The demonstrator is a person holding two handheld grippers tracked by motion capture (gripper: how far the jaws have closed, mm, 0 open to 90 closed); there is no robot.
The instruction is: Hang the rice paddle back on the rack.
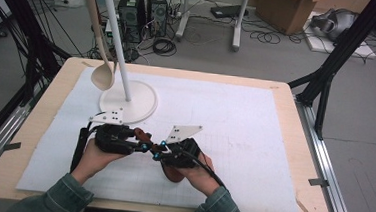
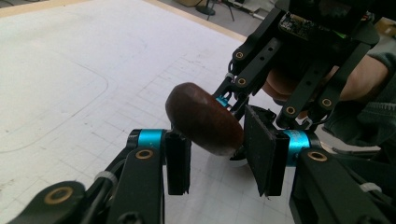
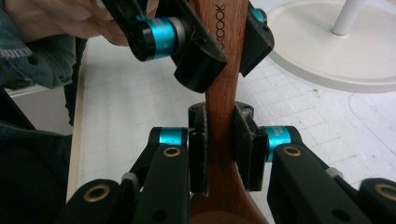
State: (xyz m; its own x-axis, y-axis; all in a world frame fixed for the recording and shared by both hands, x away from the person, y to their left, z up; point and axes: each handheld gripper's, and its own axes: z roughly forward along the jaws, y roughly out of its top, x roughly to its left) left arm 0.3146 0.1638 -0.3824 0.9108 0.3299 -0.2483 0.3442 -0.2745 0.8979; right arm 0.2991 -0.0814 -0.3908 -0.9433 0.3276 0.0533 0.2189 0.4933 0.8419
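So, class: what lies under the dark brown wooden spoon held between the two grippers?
Under the dark brown wooden spoon lies the white gridded mat. The right gripper clamps its handle. The spoon's bowl is partly hidden by the right hand.

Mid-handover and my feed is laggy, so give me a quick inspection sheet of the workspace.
Surface: white mat on wooden table, flat.
Job's things: dark wooden spoon held off the mat; white stand with pale spoon hanging on it.
Clutter: nothing seen.
Grippers: right gripper fingers clamped on the handle; left gripper fingers either side of the handle end, grip unclear.
Cables: gripper cable trails over the right wrist; floor cables lie beyond the table.
Surroundings: computer towers, cardboard box.
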